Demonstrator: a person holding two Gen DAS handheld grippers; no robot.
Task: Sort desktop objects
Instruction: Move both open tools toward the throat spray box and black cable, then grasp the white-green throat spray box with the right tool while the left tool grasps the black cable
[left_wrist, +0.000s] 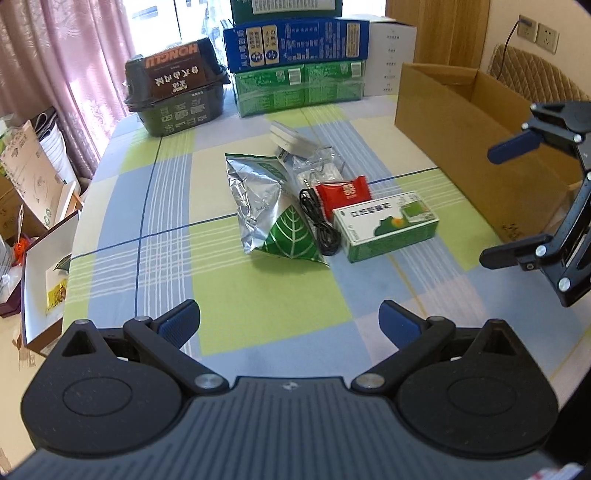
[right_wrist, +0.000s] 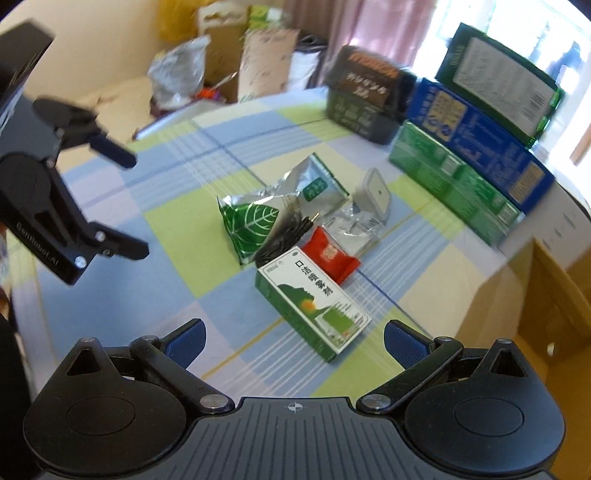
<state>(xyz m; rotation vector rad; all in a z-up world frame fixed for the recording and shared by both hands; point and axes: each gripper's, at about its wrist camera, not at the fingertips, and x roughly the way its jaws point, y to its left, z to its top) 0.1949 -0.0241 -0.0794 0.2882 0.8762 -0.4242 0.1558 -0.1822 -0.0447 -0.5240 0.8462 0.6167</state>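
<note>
A small pile lies mid-table on the checked cloth: a silver and green foil bag (left_wrist: 266, 210) (right_wrist: 266, 210), a coiled black cable (left_wrist: 321, 225) (right_wrist: 284, 240), a red packet (left_wrist: 343, 195) (right_wrist: 332, 258), a green and white carton (left_wrist: 388, 225) (right_wrist: 314, 302), a white charger (left_wrist: 291, 142) (right_wrist: 375, 195) and a clear plastic bag (left_wrist: 321, 166) (right_wrist: 351, 229). My left gripper (left_wrist: 290, 321) (right_wrist: 129, 201) hovers open, short of the pile, holding nothing. My right gripper (right_wrist: 295, 343) (left_wrist: 498, 201) is open and empty, close to the carton's near end.
An open cardboard box (left_wrist: 461, 140) (right_wrist: 554, 295) stands at the table's right side. Stacked blue and green cartons (left_wrist: 295, 70) (right_wrist: 480, 155) and a black food container (left_wrist: 177, 92) (right_wrist: 365, 107) line the far edge. Bags and boxes (left_wrist: 37, 184) crowd the floor beyond the left edge.
</note>
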